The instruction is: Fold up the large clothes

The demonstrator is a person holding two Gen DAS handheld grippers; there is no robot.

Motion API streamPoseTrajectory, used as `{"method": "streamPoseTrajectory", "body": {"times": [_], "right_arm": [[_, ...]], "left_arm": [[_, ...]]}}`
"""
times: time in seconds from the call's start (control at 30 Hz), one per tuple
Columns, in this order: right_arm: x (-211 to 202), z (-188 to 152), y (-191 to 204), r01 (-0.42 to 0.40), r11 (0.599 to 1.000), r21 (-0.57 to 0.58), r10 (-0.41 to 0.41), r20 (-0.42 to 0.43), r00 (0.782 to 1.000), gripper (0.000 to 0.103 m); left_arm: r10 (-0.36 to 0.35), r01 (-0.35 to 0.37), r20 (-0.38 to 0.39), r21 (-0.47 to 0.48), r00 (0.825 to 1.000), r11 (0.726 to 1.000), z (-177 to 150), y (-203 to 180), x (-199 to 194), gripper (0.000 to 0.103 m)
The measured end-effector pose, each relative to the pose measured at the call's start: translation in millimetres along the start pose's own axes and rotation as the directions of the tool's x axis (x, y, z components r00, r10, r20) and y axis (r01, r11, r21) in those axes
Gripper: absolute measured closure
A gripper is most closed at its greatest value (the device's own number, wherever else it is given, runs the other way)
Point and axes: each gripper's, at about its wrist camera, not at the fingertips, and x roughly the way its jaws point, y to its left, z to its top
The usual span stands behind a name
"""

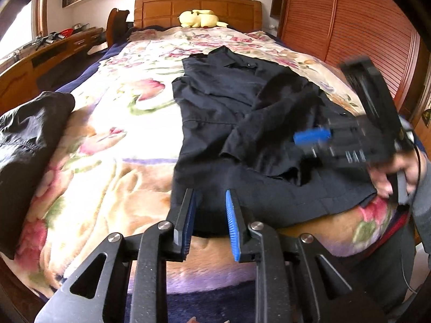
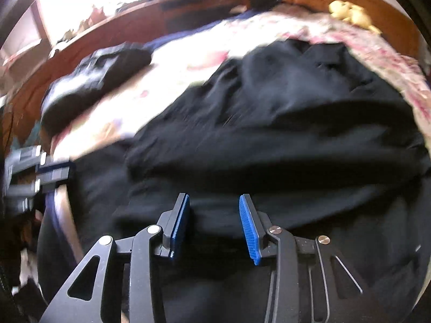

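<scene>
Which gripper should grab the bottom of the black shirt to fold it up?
Probably left: the left gripper sits open right at the black shirt's near hem. The right gripper, also open, is blurred over the cloth.

We see a black shirt spread on a floral blanket, its ground cream with pink blooms, green leaves and a lilac band near the foot. A second black garment lies at the blanket's left edge. Both the left gripper and the right gripper are black with ribbed blue pads. The headboard and louvred wardrobe doors are reddish-orange wood (the desk matches them). A pale yellow plush toy sits by the headboard, over a navy sheet
</scene>
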Motion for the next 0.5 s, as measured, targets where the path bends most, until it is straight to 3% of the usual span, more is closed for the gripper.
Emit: {"method": "streamPoseTrajectory", "body": {"times": [0.2,0.5], "right_arm": [[0.6,-24.0,7.3,-0.005,1.000,0.000,0.005,-0.015,1.000,0.065],[-4.5,-20.5,11.7,-0.002,1.000,0.000,0.002,-0.006,1.000,0.065]], "left_arm": [[0.015,-0.015,0.018,-0.017,1.000,1.000,0.9,9.5,-1.4,0.079],[0.066,-0.067,-0.047,-0.020,0.997,0.998,-10.0,19.3,10.8,0.078]]}}
